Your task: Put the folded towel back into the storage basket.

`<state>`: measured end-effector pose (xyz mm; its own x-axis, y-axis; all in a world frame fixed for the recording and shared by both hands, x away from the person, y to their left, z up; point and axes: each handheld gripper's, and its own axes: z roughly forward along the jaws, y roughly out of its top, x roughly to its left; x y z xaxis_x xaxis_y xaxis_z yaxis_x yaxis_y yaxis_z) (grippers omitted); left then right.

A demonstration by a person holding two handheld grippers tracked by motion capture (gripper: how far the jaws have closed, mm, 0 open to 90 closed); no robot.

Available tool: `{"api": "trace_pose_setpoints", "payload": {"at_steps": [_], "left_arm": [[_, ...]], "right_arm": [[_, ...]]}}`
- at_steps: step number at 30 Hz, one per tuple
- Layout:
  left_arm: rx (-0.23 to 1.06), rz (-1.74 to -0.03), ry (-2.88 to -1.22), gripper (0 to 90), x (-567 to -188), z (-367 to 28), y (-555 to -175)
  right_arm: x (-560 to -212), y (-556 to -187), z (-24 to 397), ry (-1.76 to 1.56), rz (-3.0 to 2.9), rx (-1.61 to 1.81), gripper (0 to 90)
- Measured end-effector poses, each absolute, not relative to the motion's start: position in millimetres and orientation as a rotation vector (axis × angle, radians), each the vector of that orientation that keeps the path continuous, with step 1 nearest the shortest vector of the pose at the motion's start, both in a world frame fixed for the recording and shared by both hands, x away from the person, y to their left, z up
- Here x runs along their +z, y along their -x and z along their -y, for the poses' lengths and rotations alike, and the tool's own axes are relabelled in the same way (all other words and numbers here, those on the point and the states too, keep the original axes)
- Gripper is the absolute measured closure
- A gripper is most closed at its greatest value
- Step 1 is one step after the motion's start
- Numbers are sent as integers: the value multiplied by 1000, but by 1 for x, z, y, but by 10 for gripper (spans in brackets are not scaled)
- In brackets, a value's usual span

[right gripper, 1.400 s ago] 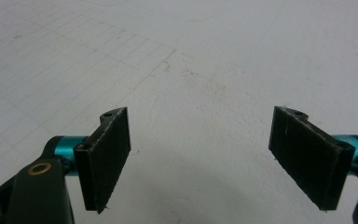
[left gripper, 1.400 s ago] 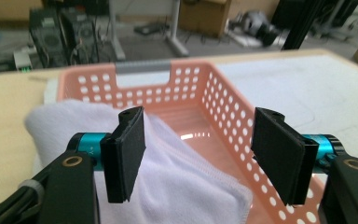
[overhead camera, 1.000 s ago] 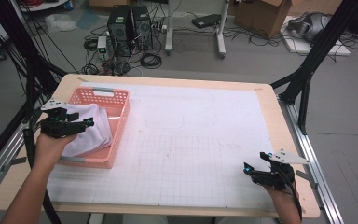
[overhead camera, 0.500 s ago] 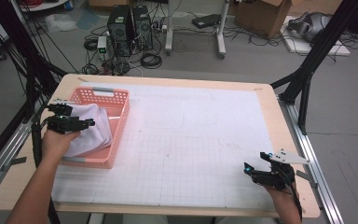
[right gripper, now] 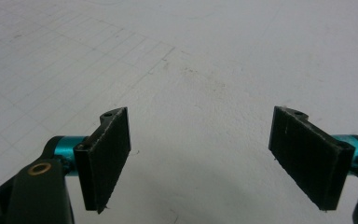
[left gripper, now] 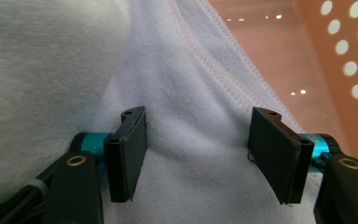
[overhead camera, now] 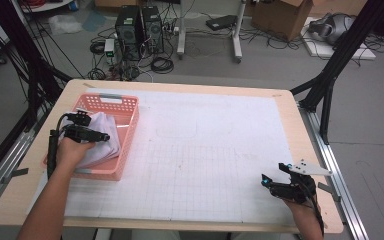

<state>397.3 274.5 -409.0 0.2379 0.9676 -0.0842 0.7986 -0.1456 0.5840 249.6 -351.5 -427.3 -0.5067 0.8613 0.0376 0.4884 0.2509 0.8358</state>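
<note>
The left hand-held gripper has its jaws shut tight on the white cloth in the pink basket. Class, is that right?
Not quite. The left hand-held gripper is over the white cloth in the pink basket, but its jaws stand open, apart above the fabric, as the left gripper view shows.

Table [overhead camera: 190, 150] seen from above and in front, whole top framed. Left gripper view held very near white cloth [left gripper: 191, 93] in pink basket [left gripper: 345, 70], shared at the high view's left. Right gripper view kept low over gridded mat [right gripper: 191, 70].
</note>
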Motion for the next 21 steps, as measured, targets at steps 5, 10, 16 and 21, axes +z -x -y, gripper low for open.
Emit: {"api": "trace_pose_setpoints", "payload": {"at_steps": [5, 10, 16, 21], "left_arm": [[400, -1498, -2042, 391, -412, -269, -397], [334, -1367, -2082, 382, -414, -263, -397], [227, -1188, -2116, 414, -415, -260, -393], [268, -1233, -2027, 370, -408, -265, -392]], "right_arm": [[-428, -250, 351, -1230, -2102, 1162, 195], [-428, -250, 351, -1228, -2100, 1166, 195], [-428, -251, 351, -1223, -2100, 1163, 196], [-428, -251, 350, -1225, -2105, 1162, 196]]}}
